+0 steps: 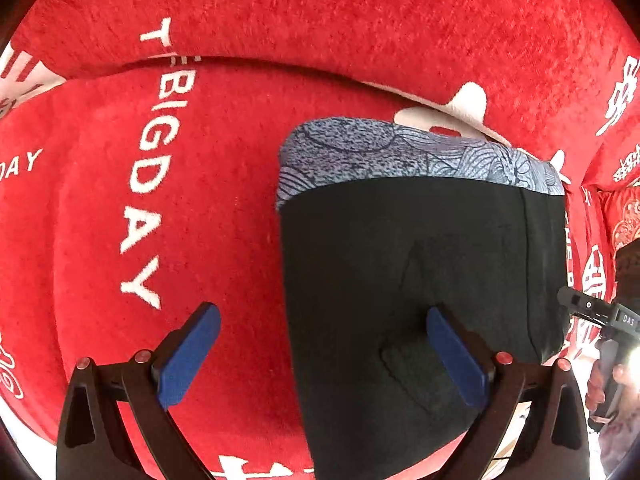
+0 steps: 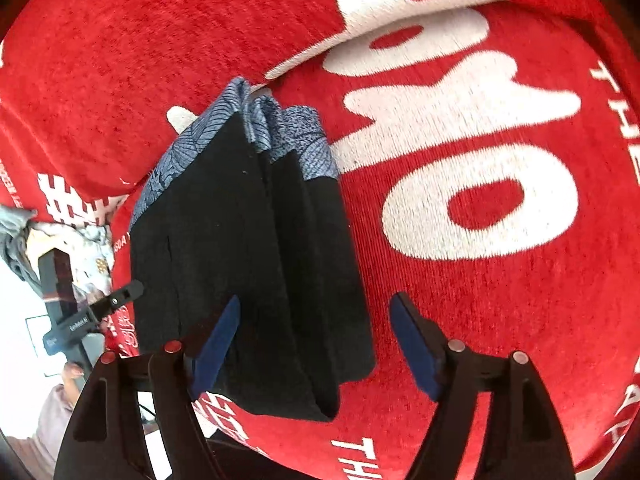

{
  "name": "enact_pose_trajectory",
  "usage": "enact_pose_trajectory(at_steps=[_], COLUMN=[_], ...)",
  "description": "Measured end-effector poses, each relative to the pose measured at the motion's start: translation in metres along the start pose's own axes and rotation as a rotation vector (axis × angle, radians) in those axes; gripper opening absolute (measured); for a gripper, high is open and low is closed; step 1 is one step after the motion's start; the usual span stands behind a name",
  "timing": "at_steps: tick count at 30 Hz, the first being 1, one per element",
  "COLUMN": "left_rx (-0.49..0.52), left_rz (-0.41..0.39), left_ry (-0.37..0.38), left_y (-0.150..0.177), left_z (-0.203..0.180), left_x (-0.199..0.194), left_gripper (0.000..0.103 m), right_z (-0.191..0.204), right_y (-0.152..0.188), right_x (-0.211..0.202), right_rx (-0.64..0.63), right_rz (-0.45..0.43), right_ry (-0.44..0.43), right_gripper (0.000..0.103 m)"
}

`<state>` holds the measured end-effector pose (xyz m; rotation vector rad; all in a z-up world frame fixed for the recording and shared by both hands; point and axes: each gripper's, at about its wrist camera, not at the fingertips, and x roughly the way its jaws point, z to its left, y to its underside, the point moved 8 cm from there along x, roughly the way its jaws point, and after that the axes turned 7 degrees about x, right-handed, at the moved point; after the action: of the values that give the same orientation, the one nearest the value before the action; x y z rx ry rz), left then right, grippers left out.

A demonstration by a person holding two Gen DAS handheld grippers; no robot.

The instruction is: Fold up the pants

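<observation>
Left wrist view: black pants (image 1: 412, 280) lie folded into a compact stack on a red cover (image 1: 100, 220) printed with white letters.
Pants, far end: a grey-blue patterned band (image 1: 400, 156) runs across the end of the pants farthest from the camera, close under the cover's back fold.
Left gripper (image 1: 320, 360): jaws spread wide, holding nothing; one blue pad (image 1: 188, 360) hangs over bare cover beside the pants' left edge, the other pad (image 1: 456, 360) over the black cloth.
Right gripper (image 2: 316, 344): jaws stand well apart with nothing clamped; the pants' near right edge sits between the pads, which do not press on it.
Pants, right wrist view: several stacked layers show along the pants' right side, the patterned band at the far end.
Person: fingers (image 1: 600, 384) wrap a handle at the pants' right, and a sleeve (image 2: 44, 432) shows at the pants' left.
</observation>
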<state>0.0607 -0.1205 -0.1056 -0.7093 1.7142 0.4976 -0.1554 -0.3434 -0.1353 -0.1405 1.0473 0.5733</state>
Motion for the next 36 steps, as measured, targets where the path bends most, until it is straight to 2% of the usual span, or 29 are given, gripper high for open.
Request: enact_pose_trajectory(at_steps=[11, 22, 29, 33, 34, 36], left_rx=[0.037, 0.031, -0.017, -0.015, -0.013, -0.013], left_rz=[0.033, 0.048, 0.039, 0.017, 0.017, 0.024], left_ry=[0.074, 0.092, 0.185, 0.190, 0.194, 0.195], left_y=[0.005, 0.002, -0.014, -0.015, -0.015, -0.015], left_z=[-0.036, -0.048, -0.059, -0.059, -0.060, -0.063], left_x=[0.019, 0.035, 0.064, 0.068, 0.068, 0.064], left_gripper=[0.103, 0.103, 0.103, 0.103, 0.103, 0.103], right_z=[-0.002, -0.003, 0.011, 0.007, 0.006, 0.002], right_y=[-0.004, -0.011, -0.013, -0.020, -0.021, -0.022], right_x=[0.003, 0.007, 0.017, 0.016, 0.016, 0.013], right_rx=[-0.006, -0.016, -0.131, -0.069, -0.055, -0.040], right_rz=[0.045, 0.097, 0.137, 0.135, 0.132, 0.127], right_ry=[-0.038, -0.118, -0.128, -0.175, -0.181, -0.187], right_gripper=[0.081, 0.081, 0.087, 0.087, 0.085, 0.074])
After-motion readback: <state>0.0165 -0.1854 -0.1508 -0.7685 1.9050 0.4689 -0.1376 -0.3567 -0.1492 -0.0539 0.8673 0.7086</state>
